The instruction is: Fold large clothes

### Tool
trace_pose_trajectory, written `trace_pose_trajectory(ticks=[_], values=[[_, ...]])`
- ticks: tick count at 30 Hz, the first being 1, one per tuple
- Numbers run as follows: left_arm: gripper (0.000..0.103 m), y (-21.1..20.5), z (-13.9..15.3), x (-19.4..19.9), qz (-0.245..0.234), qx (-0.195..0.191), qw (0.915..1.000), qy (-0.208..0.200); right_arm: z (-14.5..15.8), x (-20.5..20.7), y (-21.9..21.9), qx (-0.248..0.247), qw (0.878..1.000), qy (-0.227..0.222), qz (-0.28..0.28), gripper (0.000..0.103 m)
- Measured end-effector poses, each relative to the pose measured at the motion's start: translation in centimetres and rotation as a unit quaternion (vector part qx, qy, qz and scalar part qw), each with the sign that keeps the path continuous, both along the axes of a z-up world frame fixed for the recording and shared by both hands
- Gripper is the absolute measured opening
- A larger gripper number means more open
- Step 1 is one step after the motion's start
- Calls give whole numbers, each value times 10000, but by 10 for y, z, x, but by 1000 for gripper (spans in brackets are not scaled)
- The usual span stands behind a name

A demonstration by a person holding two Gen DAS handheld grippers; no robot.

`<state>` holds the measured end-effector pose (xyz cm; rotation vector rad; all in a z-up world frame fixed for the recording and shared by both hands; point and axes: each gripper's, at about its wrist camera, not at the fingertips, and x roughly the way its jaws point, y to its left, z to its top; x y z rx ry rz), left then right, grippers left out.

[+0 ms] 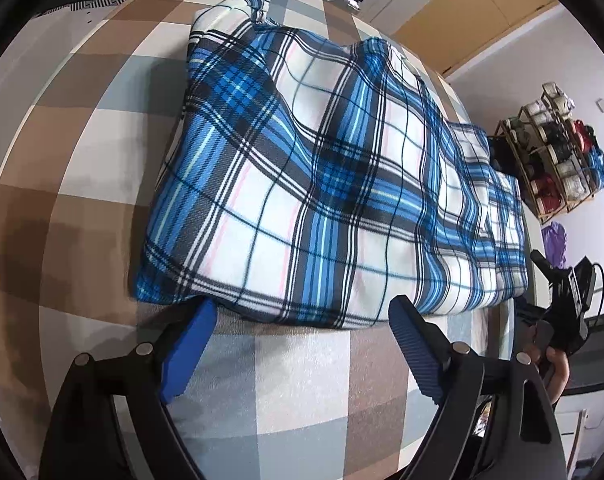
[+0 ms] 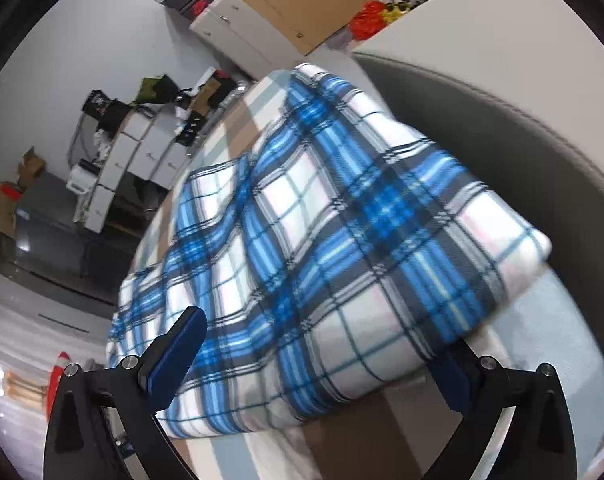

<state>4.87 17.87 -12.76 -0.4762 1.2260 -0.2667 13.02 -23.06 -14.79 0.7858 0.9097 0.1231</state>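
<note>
A blue, white and black plaid fleece [image 1: 322, 168] lies folded in a thick stack on the brown, grey and white checked cover [image 1: 82, 152]. My left gripper [image 1: 302, 308] stands open at the fleece's near edge. Its left fingertip [image 1: 204, 316] touches the fold and its right fingertip [image 1: 400, 312] sits just in front of it. In the right wrist view the same fleece [image 2: 342, 240] fills the middle. My right gripper [image 2: 326, 340] is open wide around its near corner, with the left finger [image 2: 182, 344] over the cloth and the right finger [image 2: 454, 372] partly hidden under the edge.
A hand [image 1: 558, 368] holds the other gripper's black body beside the fleece's right corner. A wooden rack [image 1: 554, 152] of rolled items stands by the wall. White cabinets [image 2: 122, 160] and clutter line the far side. A grey padded panel [image 2: 502, 120] rises behind the fleece.
</note>
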Motion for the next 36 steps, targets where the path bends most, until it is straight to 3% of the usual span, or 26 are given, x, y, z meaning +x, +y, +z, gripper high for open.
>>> trace_pose_trajectory(ticks=[6, 12, 15, 24, 33, 36], values=[[85, 2, 17, 5, -117, -349, 9982, -465, 18, -11, -4, 137, 9979, -625, 88, 103], [85, -9, 30, -1, -468, -346, 9941, -916, 12, -8, 2, 61, 9987, -465, 213, 103], [85, -4, 26, -3, -362, -169, 9962, -775, 7, -8, 0, 108, 9989, -380, 234, 103], [84, 18, -2, -16, 56, -509, 9986, 126, 4, -11, -3, 222, 9990, -309, 233, 103], [87, 27, -5, 2, 649, -1359, 9886, -37, 4, -11, -2, 206, 9989, -318, 280, 103], [87, 24, -4, 9, 799, -1439, 9863, -142, 5, -12, 0, 216, 9988, -326, 290, 103]])
